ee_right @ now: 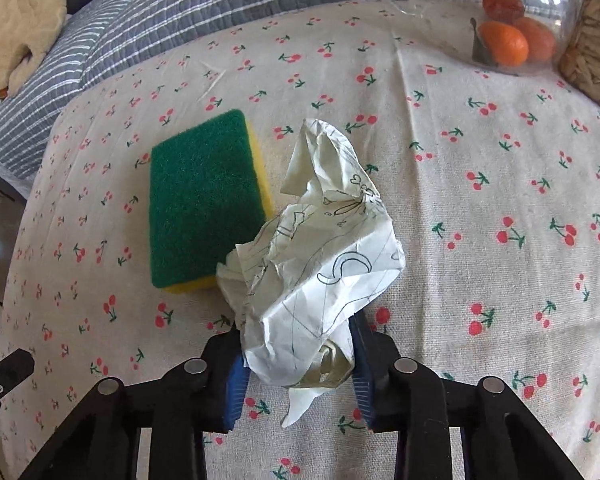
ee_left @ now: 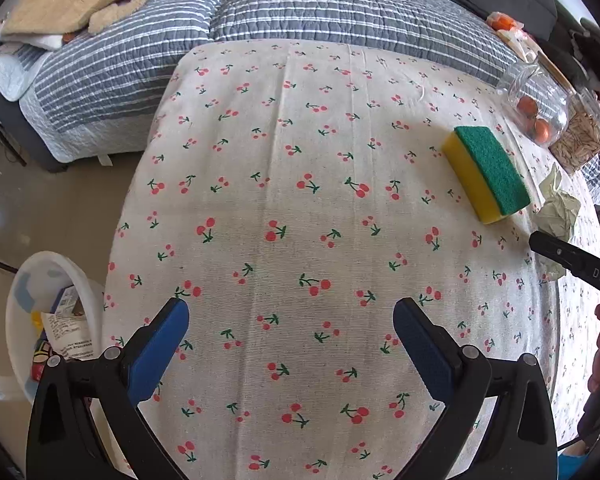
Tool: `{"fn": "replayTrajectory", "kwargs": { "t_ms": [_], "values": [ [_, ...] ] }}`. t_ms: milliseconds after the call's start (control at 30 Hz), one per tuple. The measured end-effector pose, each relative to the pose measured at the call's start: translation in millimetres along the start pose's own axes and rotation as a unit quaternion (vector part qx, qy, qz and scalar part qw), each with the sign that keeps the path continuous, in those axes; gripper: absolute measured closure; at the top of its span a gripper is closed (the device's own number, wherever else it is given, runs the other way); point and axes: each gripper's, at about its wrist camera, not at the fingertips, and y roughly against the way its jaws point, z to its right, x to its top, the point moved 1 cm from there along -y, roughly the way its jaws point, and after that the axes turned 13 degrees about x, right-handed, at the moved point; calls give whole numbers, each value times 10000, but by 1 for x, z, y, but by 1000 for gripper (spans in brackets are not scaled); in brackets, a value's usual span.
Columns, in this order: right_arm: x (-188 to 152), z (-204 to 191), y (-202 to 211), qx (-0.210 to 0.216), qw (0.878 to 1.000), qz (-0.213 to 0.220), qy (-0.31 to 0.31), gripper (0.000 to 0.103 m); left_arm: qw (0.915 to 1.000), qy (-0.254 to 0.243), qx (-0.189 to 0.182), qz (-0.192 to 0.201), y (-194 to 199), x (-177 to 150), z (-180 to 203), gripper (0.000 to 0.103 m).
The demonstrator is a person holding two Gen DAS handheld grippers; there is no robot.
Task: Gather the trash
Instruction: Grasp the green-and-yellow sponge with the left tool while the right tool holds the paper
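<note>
My right gripper point(ee_right: 296, 360) is shut on a crumpled sheet of paper point(ee_right: 320, 248) with pen drawings, holding it just above the cherry-print tablecloth point(ee_right: 460, 200). The paper also shows at the right edge of the left wrist view point(ee_left: 558, 210), with a right gripper finger point(ee_left: 568, 258) beside it. My left gripper point(ee_left: 290, 334) is open and empty above the tablecloth point(ee_left: 280, 200). A white bin point(ee_left: 52, 320) with packaging inside stands on the floor to the left of the table.
A yellow sponge with a green top point(ee_right: 204, 200) lies just left of the paper, seen also in the left wrist view point(ee_left: 488, 174). A clear jar with oranges point(ee_right: 508, 40) and a container of seeds point(ee_right: 596, 48) stand at the back right. A striped-quilted sofa point(ee_left: 300, 8) lies behind the table.
</note>
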Motion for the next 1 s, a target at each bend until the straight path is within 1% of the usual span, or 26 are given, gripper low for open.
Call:
{"fn": "replayTrajectory", "kwargs": {
  "t_ms": [167,233,267,333,433,600,733,900,1000],
  "values": [
    [-6,12,21,-149,9999,15,-12,67,9995,-312,-17,100,9,0,24,0],
    [-11,17,33,-219,9998,21,2,67,9993,-351,-16,121,13,3,34,0],
    [-13,20,38,-267,9996,25,32,67,9993,-355,-77,97,13,6,39,0],
    [-17,25,48,-419,9990,35,122,67,9992,-305,-229,106,17,12,50,0],
    [-22,36,62,-567,9983,6,141,67,9986,-329,-327,235,25,26,69,0],
    [-28,49,84,-544,9984,43,147,67,9976,-360,-433,412,30,52,106,0],
    [-34,60,99,-490,9987,107,34,67,9974,-145,-618,338,18,69,130,0],
    [-39,80,114,-530,9983,196,-157,67,9979,-31,-578,305,-2,78,155,0],
    [-44,94,119,-563,9977,195,-317,67,9966,86,-787,222,-14,77,165,0]
  ]
}}
